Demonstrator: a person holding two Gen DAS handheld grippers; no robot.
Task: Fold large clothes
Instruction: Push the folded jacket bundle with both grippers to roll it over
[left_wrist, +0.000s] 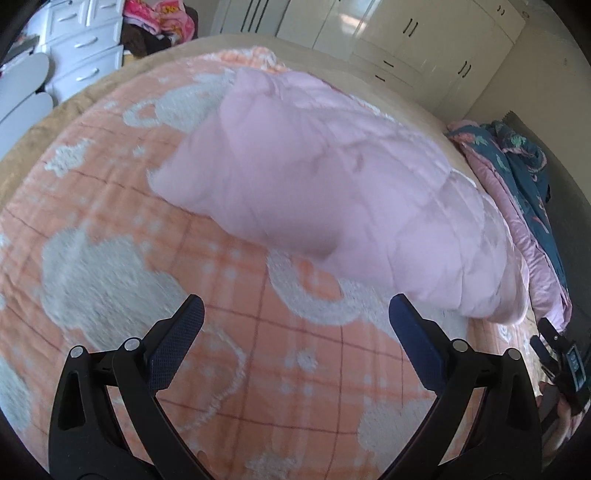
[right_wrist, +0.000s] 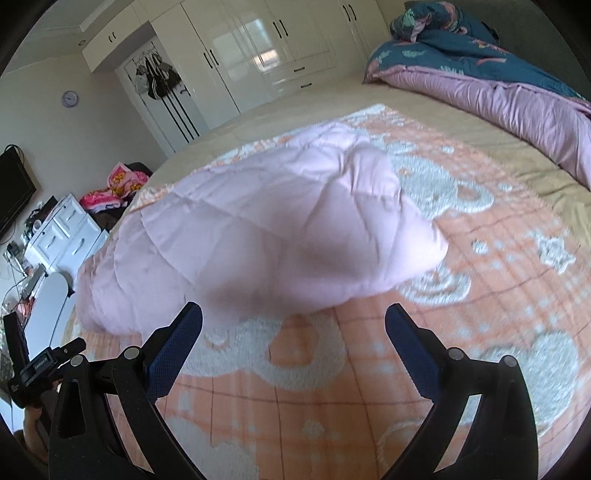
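A pale pink quilted garment (left_wrist: 332, 192) lies in a folded, puffy heap on an orange and white patterned blanket (left_wrist: 110, 258) spread over the bed. It also shows in the right wrist view (right_wrist: 266, 229), on the same blanket (right_wrist: 480, 295). My left gripper (left_wrist: 295, 314) is open and empty, just in front of the garment's near edge. My right gripper (right_wrist: 293, 321) is open and empty, close to the garment's near edge. The other gripper shows at the right edge of the left wrist view (left_wrist: 561, 365) and at the left edge of the right wrist view (right_wrist: 33, 369).
A teal and pink duvet (right_wrist: 498, 74) is bunched along the far side of the bed. White wardrobes (right_wrist: 258, 48) line the wall. A white drawer unit (right_wrist: 62, 236) and a pile of pink cloth (right_wrist: 114, 188) stand beyond the bed's end.
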